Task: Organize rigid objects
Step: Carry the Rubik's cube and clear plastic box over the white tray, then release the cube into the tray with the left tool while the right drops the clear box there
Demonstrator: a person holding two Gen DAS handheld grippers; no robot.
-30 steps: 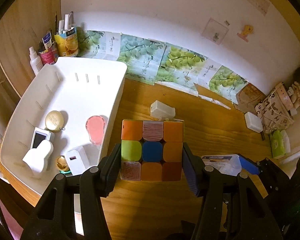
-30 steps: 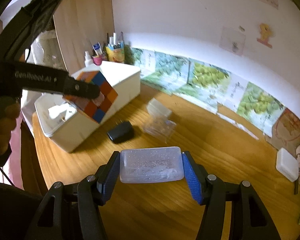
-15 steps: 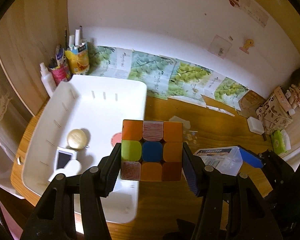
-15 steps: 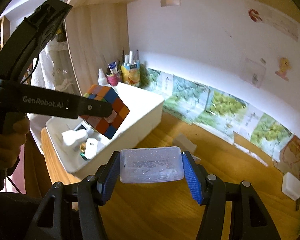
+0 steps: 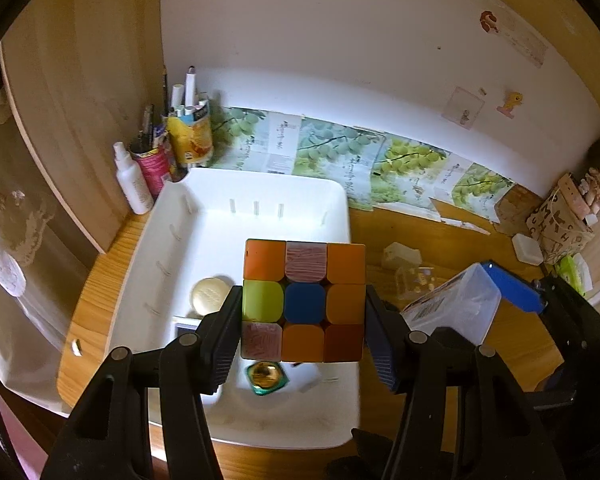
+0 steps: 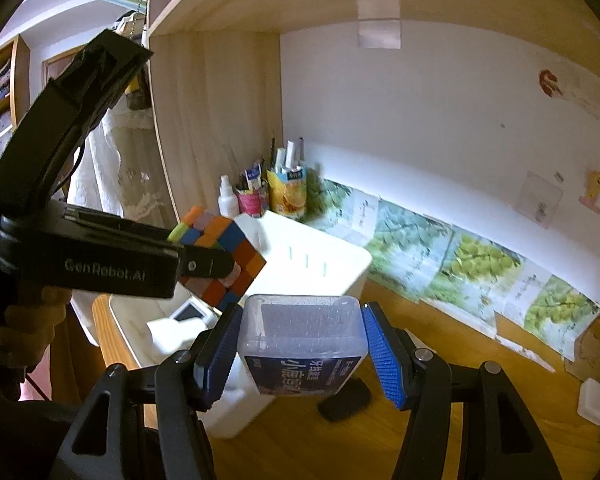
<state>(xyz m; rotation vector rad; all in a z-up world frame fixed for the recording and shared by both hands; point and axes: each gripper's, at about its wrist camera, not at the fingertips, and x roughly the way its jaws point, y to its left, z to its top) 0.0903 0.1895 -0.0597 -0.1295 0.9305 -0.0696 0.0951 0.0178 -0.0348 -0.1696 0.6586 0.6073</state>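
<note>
My left gripper (image 5: 303, 322) is shut on a colourful puzzle cube (image 5: 303, 300), holding it in the air over the white bin (image 5: 260, 192). In the right wrist view that cube (image 6: 228, 256) hangs above the bin (image 6: 340, 264) with the left gripper's black body across it. My right gripper (image 6: 302, 354) is shut on a clear plastic box (image 6: 302, 344) with a blue label, just off the bin's right side. The same box (image 5: 456, 304) shows at the right of the left wrist view.
In the bin lie a round gold tin (image 5: 209, 295), a gold and green piece (image 5: 265, 377) and a small white device (image 6: 188, 312). Pen cups (image 5: 190, 136) and a spray bottle (image 5: 132, 180) stand behind it. A black block (image 6: 346, 398) and small clear boxes (image 5: 414, 280) lie on the wooden desk.
Both grippers rose and moved left towards the bin with their loads. The cube, earlier over the desk beside the bin, now hangs over the bin's inside. The clear box now tilts label-up.
</note>
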